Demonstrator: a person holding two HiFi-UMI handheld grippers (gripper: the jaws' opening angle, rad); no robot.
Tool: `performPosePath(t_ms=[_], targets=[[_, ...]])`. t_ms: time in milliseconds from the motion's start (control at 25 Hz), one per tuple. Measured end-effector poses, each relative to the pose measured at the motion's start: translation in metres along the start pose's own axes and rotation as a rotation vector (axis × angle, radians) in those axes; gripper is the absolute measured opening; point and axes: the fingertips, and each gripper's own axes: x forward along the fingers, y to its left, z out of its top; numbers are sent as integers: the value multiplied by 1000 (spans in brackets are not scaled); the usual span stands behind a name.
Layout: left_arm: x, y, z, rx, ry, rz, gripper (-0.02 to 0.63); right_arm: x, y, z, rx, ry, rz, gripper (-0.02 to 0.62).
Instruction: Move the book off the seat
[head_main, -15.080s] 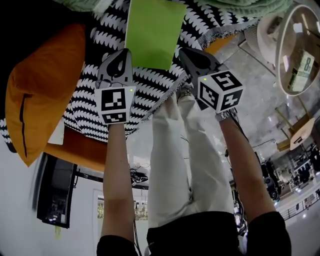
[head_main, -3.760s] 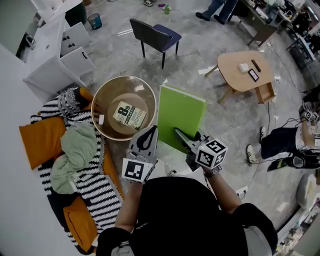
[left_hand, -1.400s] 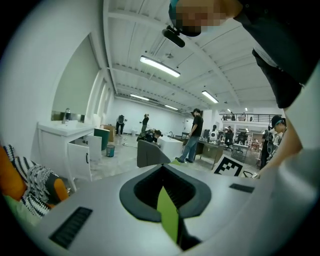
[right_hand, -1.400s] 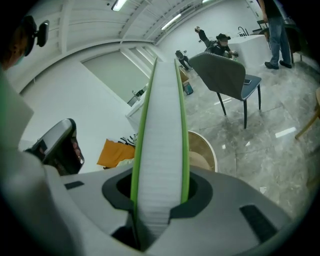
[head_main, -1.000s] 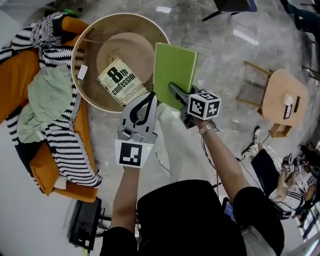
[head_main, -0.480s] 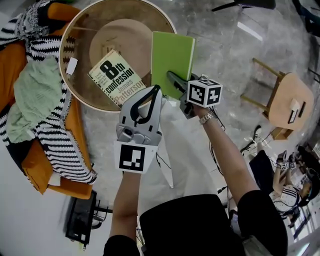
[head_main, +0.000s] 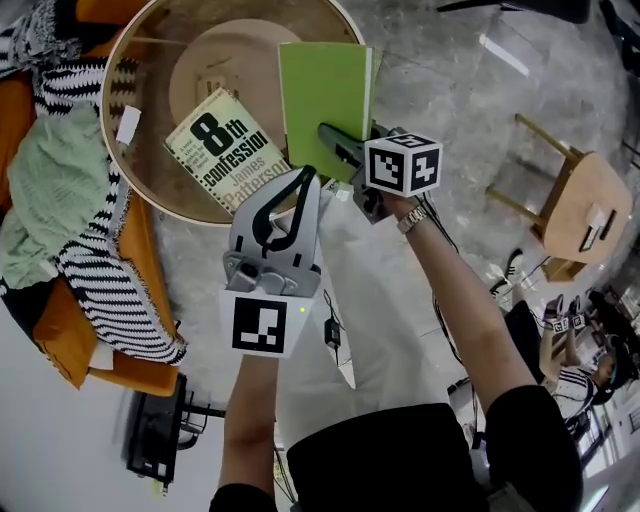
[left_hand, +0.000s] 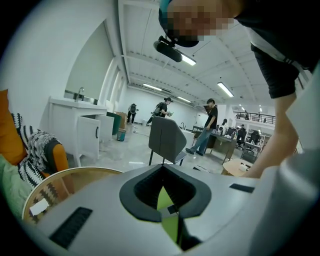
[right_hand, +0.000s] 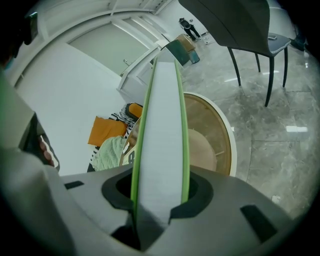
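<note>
A bright green book (head_main: 318, 88) stands on edge in my right gripper (head_main: 336, 138), which is shut on its lower part; the book hangs over the near rim of a round wooden table (head_main: 128, 188). In the right gripper view the green book (right_hand: 160, 125) runs edge-on between the jaws, page block facing me, with the round table (right_hand: 220, 145) behind it. A paperback, "8th confession" (head_main: 226, 150), lies inside the round table. My left gripper (head_main: 305, 178) hovers beside the green book, jaws closed tip to tip and holding nothing.
The seat at left carries orange cushions (head_main: 70, 330), a black-and-white striped throw (head_main: 95, 270) and a green cloth (head_main: 45, 190). A small wooden table (head_main: 580, 210) stands at right. A grey chair (left_hand: 167, 140), a white cabinet (left_hand: 75, 127) and people are farther off.
Both grippers have come down toward the round table. The green book has moved with the right gripper from beside the table's rim to over it. The left gripper stays shut.
</note>
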Motion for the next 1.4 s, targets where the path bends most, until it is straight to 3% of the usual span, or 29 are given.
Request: performPosePath(t_ms=[400, 640, 880, 1120, 1400], targets=[[7, 15, -7, -12, -8, 25, 8, 21, -5, 7, 19, 30, 25, 141], [9, 14, -10, -15, -1, 19, 8, 17, -22, 3, 71, 20, -19, 152], [11, 11, -15, -3, 12, 2, 8, 14, -30, 2, 43, 27, -60, 167], [12, 9, -16, 7, 23, -9, 8, 9, -41, 2, -23, 35, -154, 242], [12, 6, -15, 3, 21, -7, 8, 3, -61, -1, 10, 38, -199, 297]])
